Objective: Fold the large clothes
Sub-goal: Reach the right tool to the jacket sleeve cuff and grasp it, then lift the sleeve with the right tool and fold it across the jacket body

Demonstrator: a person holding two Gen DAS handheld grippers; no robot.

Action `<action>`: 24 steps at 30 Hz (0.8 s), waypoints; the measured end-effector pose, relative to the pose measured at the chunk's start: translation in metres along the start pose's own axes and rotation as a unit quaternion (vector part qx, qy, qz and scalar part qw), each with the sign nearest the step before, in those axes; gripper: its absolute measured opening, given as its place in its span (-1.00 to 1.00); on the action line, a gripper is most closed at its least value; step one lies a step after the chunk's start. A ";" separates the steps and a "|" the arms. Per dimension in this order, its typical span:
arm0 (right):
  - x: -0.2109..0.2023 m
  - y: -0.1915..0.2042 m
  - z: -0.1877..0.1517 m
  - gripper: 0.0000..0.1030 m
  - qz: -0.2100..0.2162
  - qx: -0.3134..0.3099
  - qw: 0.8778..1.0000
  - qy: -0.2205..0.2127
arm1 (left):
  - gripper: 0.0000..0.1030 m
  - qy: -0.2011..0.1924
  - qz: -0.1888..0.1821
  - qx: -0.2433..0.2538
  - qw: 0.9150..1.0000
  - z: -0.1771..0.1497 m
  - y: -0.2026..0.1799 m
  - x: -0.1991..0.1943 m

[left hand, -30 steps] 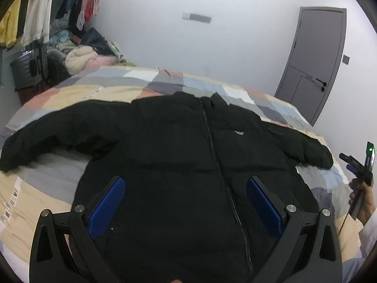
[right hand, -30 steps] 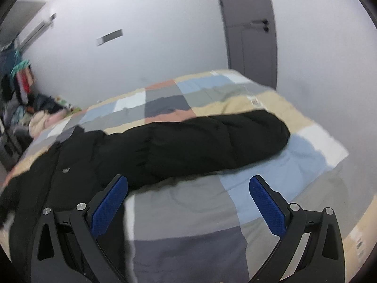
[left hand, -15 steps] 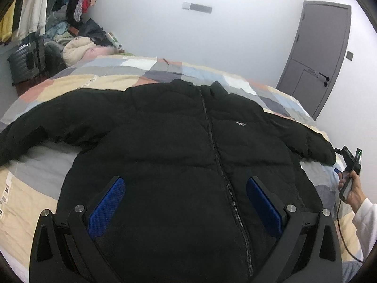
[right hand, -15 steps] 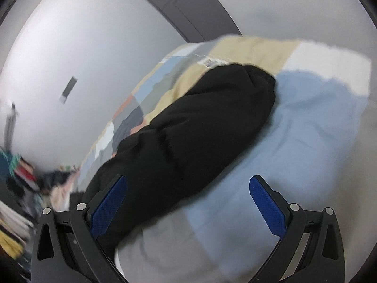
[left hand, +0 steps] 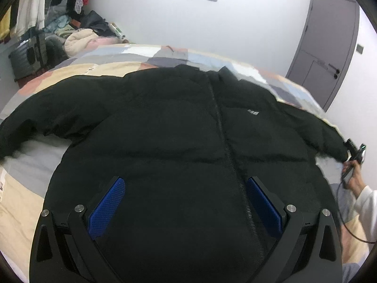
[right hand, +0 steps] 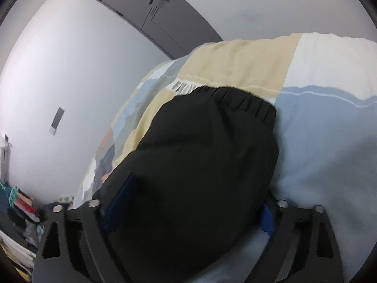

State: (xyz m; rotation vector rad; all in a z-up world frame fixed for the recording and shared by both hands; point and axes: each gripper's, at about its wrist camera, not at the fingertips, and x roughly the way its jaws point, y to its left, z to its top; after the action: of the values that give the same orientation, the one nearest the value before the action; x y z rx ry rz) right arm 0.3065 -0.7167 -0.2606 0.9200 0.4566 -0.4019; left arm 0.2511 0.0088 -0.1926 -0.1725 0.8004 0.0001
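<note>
A black puffer jacket (left hand: pixel 179 141) lies face up and zipped on the bed, both sleeves spread out to the sides. My left gripper (left hand: pixel 183 202) is open and empty, hovering over the jacket's lower front, its blue pads (left hand: pixel 106 202) wide apart. My right gripper (right hand: pixel 188 202) is open, and the jacket's right sleeve (right hand: pixel 202 155) lies between its fingers, its elastic cuff (right hand: pixel 238 101) pointing away; the sleeve hides most of both pads. In the left wrist view the right gripper (left hand: pixel 353 155) shows at that sleeve's end.
The bed has a patchwork cover (right hand: pixel 325 129) in beige, blue, grey and white. A grey door (left hand: pixel 329 47) stands at the right. Hanging clothes (left hand: pixel 35 4), a pile of clothes (left hand: pixel 80 40) and a dark suitcase (left hand: pixel 26 59) are at the far left.
My right gripper has swung and moved in onto the right sleeve, which now sits between its open fingers. My left gripper has moved closer over the jacket's front.
</note>
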 end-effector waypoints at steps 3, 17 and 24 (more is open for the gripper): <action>0.006 -0.003 0.002 -0.03 0.006 0.000 1.000 0.007 | 0.99 0.002 -0.003 -0.005 1.000 0.001 0.002 0.006; -0.078 0.056 0.029 -0.96 -0.006 -0.086 0.996 -0.035 | 0.99 -0.032 -0.006 -0.005 0.999 0.001 0.007 -0.024; -0.153 0.126 0.050 -0.98 0.012 -0.152 0.986 -0.065 | 0.99 -0.072 -0.002 0.018 0.997 -0.002 0.010 -0.058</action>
State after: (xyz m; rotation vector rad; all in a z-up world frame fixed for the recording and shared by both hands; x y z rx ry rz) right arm 0.2539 -0.6681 -0.0689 0.5989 0.3748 -0.3551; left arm 0.2084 0.0221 -0.1542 -0.1387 0.6555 -0.0057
